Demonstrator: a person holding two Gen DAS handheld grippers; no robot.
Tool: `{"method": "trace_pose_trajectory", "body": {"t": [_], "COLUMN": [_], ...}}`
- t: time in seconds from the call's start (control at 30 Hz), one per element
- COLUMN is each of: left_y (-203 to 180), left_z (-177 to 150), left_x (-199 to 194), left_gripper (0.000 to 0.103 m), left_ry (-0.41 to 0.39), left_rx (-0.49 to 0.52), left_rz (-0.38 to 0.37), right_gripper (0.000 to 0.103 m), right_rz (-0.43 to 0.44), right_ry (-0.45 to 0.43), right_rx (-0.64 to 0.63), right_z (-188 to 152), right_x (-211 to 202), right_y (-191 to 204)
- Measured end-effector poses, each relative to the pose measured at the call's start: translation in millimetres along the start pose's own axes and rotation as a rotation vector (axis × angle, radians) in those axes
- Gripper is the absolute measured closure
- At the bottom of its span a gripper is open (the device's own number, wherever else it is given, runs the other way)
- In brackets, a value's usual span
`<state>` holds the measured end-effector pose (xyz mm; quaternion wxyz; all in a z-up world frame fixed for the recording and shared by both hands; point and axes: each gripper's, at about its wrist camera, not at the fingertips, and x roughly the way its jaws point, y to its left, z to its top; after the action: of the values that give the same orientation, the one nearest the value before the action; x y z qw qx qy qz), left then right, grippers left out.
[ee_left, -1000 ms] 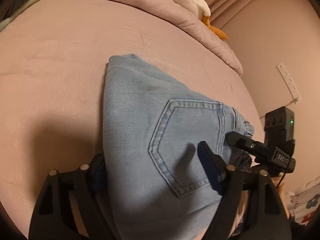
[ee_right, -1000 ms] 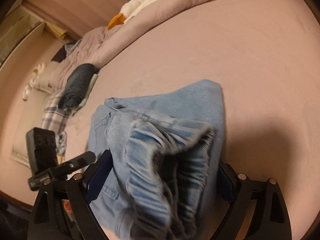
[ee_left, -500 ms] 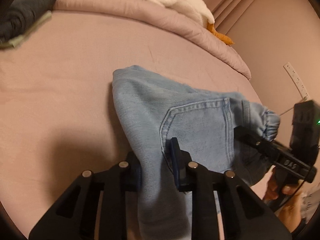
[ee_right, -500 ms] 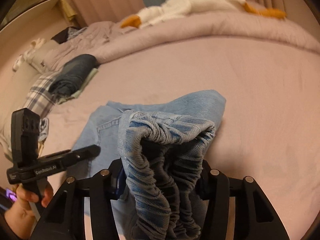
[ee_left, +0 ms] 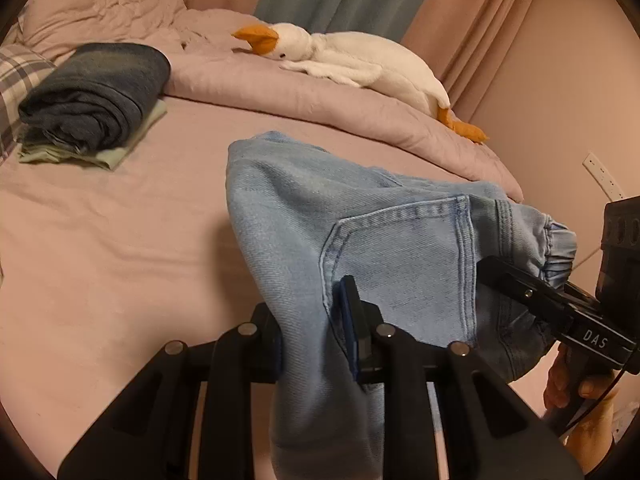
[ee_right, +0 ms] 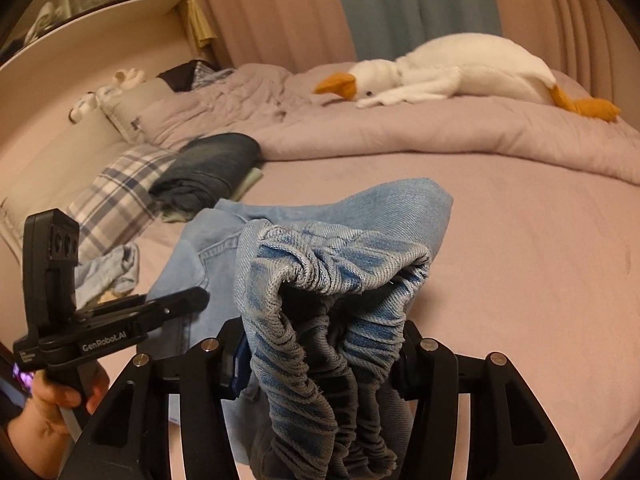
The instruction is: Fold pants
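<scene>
The light blue denim pants [ee_left: 360, 216] are folded into a bundle, back pocket up, held just above the pink bed [ee_left: 100, 240]. My left gripper [ee_left: 316, 336] is shut on the bundle's near edge beside the pocket. My right gripper [ee_right: 320, 356] is shut on the bunched elastic waistband [ee_right: 320, 280]. The pants' far folded edge [ee_right: 400, 200] points toward the middle of the bed. Each gripper shows in the other's view, the right one [ee_left: 552, 304] and the left one [ee_right: 120, 320].
A folded dark denim garment [ee_left: 100, 92] on a pale green cloth lies at the back left. A white goose plush [ee_left: 360, 60] rests on the rolled pink quilt [ee_left: 320, 100] along the far side. A plaid pillow [ee_right: 116, 200] and small blue cloth [ee_right: 108, 268] lie left.
Both grippers closed on the pants and lifted the near edge off the bed. The views tilted up, bringing the goose plush, curtains and dark folded garment into sight.
</scene>
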<state>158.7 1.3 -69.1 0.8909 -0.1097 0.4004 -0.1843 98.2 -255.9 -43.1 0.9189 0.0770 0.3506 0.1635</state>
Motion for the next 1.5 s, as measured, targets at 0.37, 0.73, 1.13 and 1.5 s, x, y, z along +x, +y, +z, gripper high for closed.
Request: {"method": "trace_pose_trajectory", "body": {"t": [0.37, 0.73, 1.13, 1.5], "left_y": [16, 25, 40, 47], "left_z": [24, 51, 73, 74], "left_x": [0, 19, 59, 92], "left_gripper": [0.081, 0.081, 0.081, 0.081], "left_ry": [-0.027, -0.035, -0.012, 0.045], "left_rx": [0.006, 0.022, 0.021, 0.001], "left_rz": [0.026, 0.042, 0.063, 0.073], "right_gripper": [0.048, 0.048, 0.048, 0.048], "right_rz": [-0.004, -0.008, -0.022, -0.041], "right_ry": [-0.029, -0.046, -0.04, 0.002], "right_rx": [-0.031, -0.029, -0.02, -0.001], "right_z": [22, 41, 57, 55], "right_x": [16, 38, 74, 97], "right_y": [19, 17, 5, -6]}}
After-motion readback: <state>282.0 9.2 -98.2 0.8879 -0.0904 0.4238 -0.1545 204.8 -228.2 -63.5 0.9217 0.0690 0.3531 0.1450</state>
